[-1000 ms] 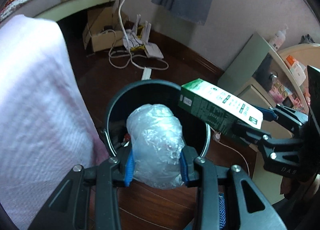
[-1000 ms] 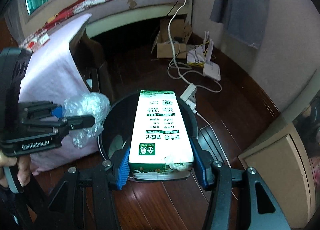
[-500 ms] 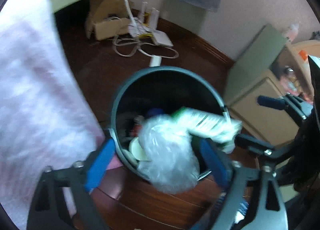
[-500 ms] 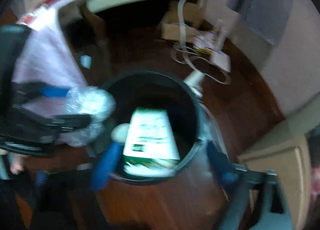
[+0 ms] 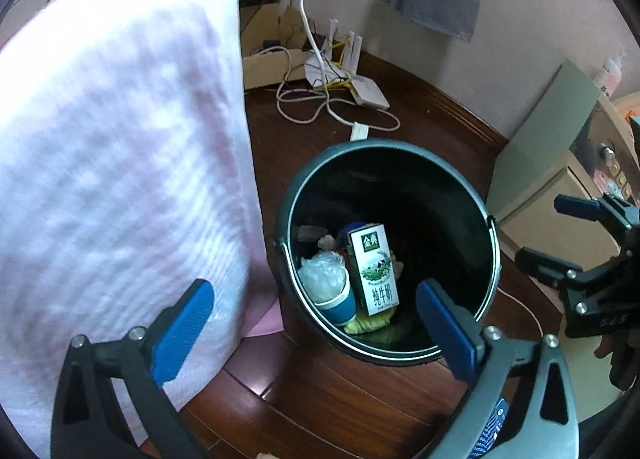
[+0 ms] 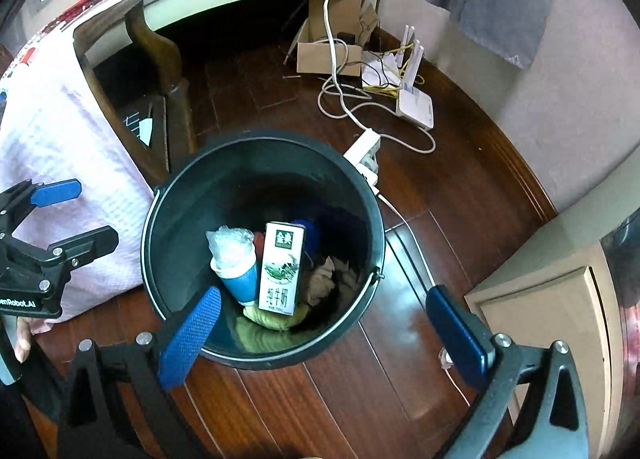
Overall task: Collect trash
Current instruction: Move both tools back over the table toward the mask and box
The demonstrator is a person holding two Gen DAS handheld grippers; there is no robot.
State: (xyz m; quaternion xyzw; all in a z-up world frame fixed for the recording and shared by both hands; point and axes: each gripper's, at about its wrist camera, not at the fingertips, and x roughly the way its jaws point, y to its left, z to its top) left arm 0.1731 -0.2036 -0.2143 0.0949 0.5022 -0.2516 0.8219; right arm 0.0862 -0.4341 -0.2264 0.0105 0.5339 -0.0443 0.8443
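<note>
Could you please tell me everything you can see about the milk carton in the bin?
The milk carton is a slim rectangular box that looks like coated paperboard, white with a green logo panel at the top, a pasture picture and green Chinese lettering below. It stands roughly upright, leaning a little, inside the dark round bin, on top of yellowish trash. A blue paper cup stuffed with clear plastic sits right beside it, seemingly touching. Neither gripper holds it.

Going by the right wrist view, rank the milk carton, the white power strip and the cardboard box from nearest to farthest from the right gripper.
From the right gripper, jaws opening and empty:
1. Milk carton, upright inside the bucket, just ahead.
2. White power strip, on the floor beyond the bucket's far rim.
3. Cardboard box, farthest, near the wall under the bed.
</note>
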